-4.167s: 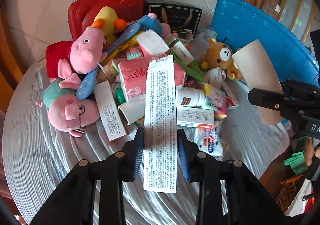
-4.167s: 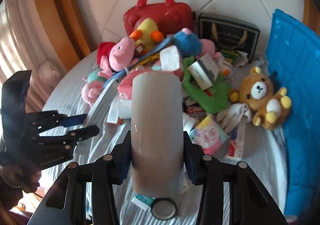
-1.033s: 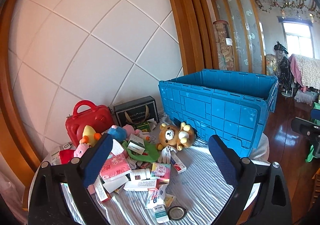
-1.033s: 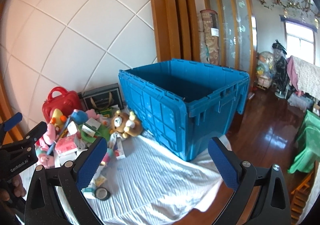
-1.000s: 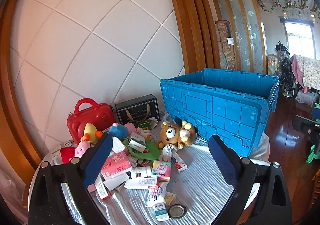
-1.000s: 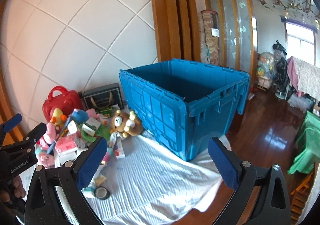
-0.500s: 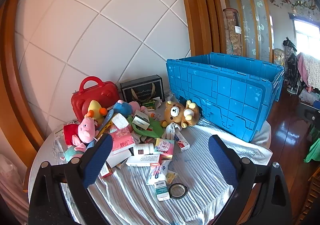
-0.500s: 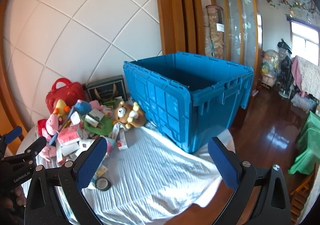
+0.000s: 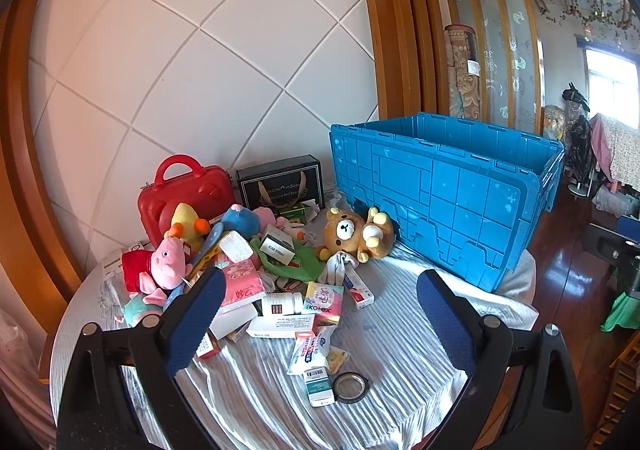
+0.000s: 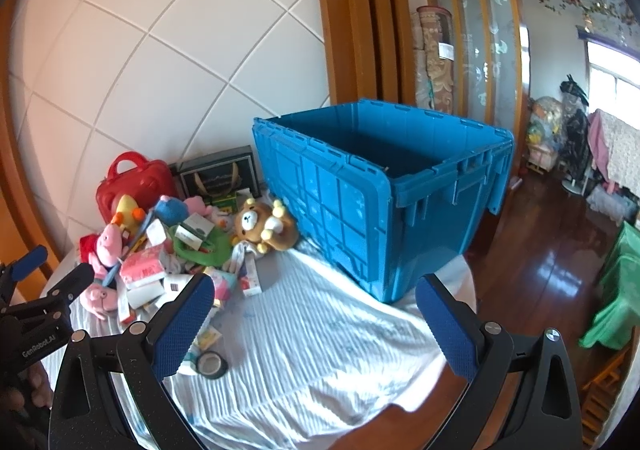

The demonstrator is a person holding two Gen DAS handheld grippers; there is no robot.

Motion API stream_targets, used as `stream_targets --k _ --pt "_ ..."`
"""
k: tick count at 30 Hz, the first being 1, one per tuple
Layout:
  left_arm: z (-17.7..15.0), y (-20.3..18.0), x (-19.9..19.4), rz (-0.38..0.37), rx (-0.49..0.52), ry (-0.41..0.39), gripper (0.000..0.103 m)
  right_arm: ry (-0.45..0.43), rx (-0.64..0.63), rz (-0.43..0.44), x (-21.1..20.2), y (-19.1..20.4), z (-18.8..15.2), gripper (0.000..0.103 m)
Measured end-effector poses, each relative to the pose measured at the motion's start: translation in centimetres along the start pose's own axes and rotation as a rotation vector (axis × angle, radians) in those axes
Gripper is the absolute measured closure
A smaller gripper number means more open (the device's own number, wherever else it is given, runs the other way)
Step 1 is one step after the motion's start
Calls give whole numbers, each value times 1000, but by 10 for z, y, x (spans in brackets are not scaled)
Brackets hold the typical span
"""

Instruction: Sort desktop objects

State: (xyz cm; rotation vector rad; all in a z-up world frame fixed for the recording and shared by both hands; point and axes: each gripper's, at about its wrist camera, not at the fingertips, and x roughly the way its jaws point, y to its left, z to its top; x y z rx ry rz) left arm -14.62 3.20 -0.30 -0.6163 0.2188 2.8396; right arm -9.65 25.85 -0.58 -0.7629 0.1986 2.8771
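Both tongs are now seen wide open and empty: the left tongs [image 9: 318, 314] no longer grip the long white leaflet box that was clamped between them a few seconds ago, and the right tongs [image 10: 312, 320] no longer carry the pale tube. Neither item is seen among the clutter on the bench [image 9: 400, 362], so it is judged that both have been dropped into the blue crate [image 9: 448, 190], although its floor is hidden from both views. Over the last second both tongs have been drawn back and tilted down a little, so that more of the striped cloth is brought into view; a fresh pick is thus judged to be in preparation. The remaining pile is found well ahead of the left tongs and below them: a tape roll [image 9: 351, 387] and a small box [image 9: 319, 387] lie nearest, just beyond the gap between the pads, then the Kotex pack [image 9: 323, 300] and a white bottle [image 9: 281, 304], with the pig plush [image 9: 168, 260] and red case [image 9: 182, 194] further left. The bear [image 9: 352, 238] is propped against the crate wall. From the right tongs the pile is seen off to the left, the crate straight ahead, and the left tongs [image 10: 46, 270] at the frame's left edge.
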Motion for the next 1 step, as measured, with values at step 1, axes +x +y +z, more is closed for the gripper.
stream_targets --k 1 --pt "1 1 0 4 3 -2 5 -3 1 1 0 0 1 1"
